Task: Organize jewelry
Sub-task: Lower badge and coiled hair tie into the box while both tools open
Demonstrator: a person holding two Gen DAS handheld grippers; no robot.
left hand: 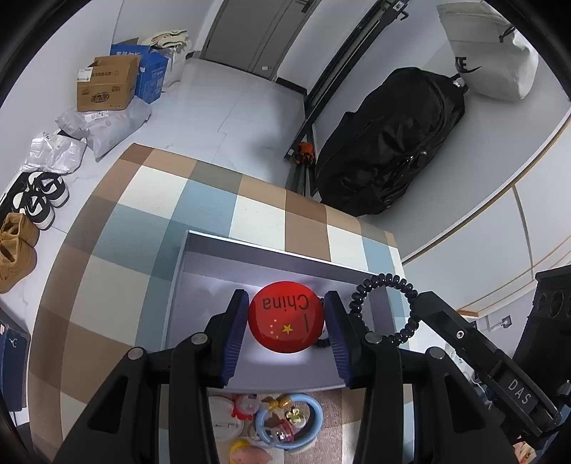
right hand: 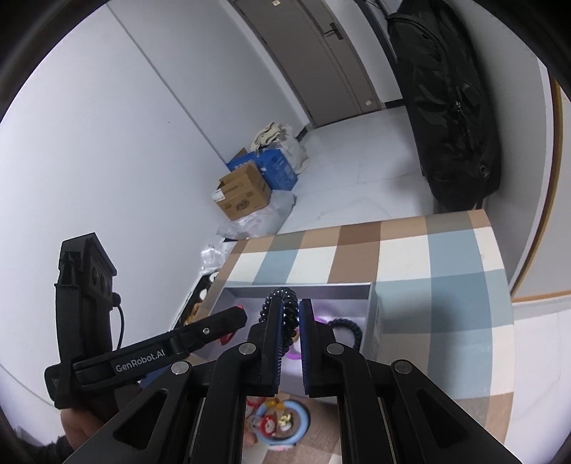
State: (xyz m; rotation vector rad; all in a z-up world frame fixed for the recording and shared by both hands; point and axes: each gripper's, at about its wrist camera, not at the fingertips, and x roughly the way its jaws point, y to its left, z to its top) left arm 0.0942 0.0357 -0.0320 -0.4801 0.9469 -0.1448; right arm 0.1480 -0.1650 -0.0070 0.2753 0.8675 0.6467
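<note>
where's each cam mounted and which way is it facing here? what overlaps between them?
Left wrist: on the left gripper, angled down at the grey box; its fingers pinch the red badge; the right gripper enters at right.
Right wrist: on the right gripper, angled down at the same box; shut on the black coil bracelet; the left gripper and a hand show at left.
Shared: box, checked tabletop, trinket pile, cardboard boxes, door.

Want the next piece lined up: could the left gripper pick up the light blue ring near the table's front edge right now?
Probably not yet: the left gripper is shut on the red badge over the grey box. The blue ring itself lies uncovered below.
</note>
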